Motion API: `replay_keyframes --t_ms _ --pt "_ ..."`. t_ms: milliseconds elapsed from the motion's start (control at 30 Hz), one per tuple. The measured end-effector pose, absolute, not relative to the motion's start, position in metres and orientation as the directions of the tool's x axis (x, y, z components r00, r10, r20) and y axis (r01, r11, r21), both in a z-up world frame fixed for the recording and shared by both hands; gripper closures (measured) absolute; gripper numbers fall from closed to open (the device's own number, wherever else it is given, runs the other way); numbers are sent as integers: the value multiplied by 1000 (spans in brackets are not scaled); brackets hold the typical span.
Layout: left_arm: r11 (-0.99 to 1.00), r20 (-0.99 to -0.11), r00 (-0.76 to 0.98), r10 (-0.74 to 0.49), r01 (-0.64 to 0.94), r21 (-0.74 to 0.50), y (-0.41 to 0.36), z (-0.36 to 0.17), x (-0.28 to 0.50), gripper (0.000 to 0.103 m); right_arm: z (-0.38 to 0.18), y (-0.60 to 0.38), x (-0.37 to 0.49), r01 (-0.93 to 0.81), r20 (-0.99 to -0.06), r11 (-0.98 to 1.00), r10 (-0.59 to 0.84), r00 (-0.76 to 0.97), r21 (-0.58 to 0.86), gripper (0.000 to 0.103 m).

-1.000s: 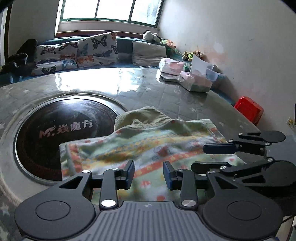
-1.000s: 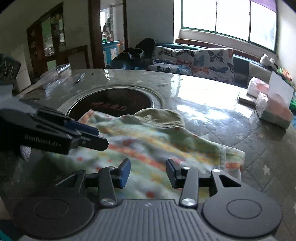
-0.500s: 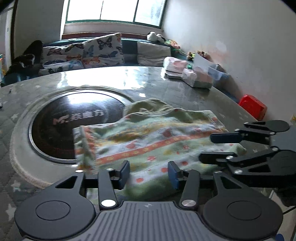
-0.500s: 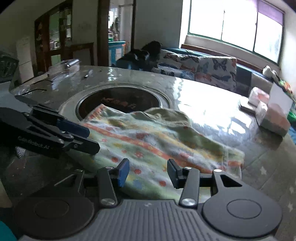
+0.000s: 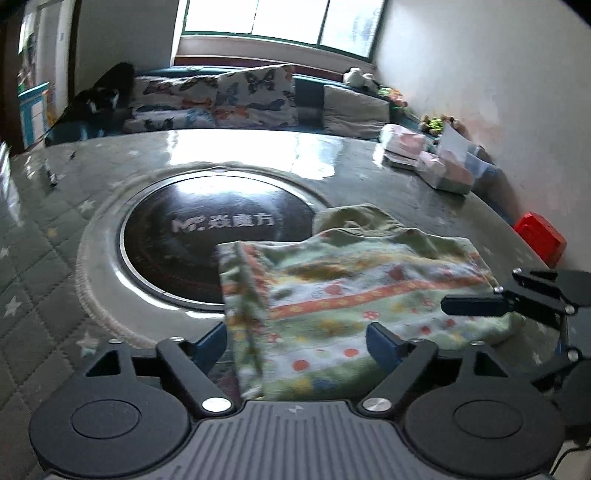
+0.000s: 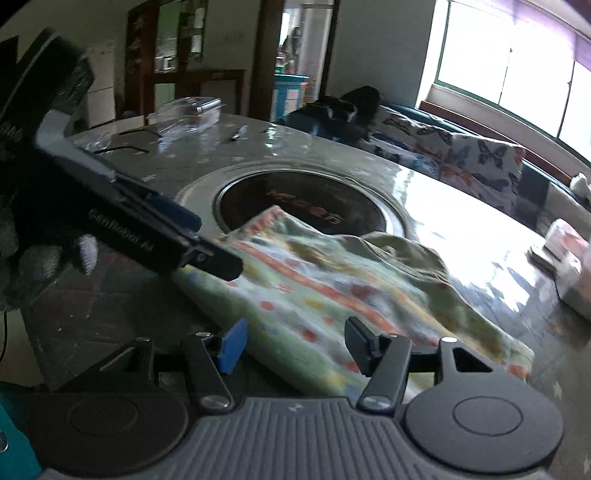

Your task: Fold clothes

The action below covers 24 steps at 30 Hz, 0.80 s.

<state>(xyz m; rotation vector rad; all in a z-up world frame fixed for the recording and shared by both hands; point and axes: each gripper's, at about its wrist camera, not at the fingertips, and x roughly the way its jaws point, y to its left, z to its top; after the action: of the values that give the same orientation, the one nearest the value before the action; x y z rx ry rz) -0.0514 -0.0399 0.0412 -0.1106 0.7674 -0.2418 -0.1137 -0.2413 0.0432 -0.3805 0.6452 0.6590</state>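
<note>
Garment [image 5: 354,291] already folded flat on bench [image 5: 74,236]; left claw [image 5: 297,341] and right claw [image 6: 291,345] spread, gripping nothing; perhaps final fold left.

Black left gripper [image 5: 297,341], blue-padded fingers [image 5: 382,343]; silver screws; grey glove [image 6: 40,258]

Round table [image 5: 55,229] carrying quilted, star-printed cover under glossy sheet. Black circular insert [image 5: 207,236] with white logo sitting at table centre, ringed in metal. Tissue packs [image 5: 443,173] lying near table edge at 2 o'clock in left wrist view. Pen [image 5: 51,176] lying at 10 o'clock. Butterfly-print cushions [image 5: 236,99] leaning on bench under window [image 5: 280,18] at 12 o'clock. Red box [image 5: 541,242] sitting by wall at 3 o'clock. Clear plastic container [image 6: 192,110] resting on far table edge, 11 o'clock in right wrist view.
</note>
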Motion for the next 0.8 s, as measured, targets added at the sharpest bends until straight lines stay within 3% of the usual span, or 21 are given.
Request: replay_keyframes --t_ms 333,800 --pt "982 -697 693 -185 98 -163 -27 39 -47 0 37 -208 -119 -745 -673 645 477 566 -169 41" --pt "983 -720 681 -133 -3 -184 -2 37 -36 0 29 -170 -123 -795 -672 557 496 550 -240 43"
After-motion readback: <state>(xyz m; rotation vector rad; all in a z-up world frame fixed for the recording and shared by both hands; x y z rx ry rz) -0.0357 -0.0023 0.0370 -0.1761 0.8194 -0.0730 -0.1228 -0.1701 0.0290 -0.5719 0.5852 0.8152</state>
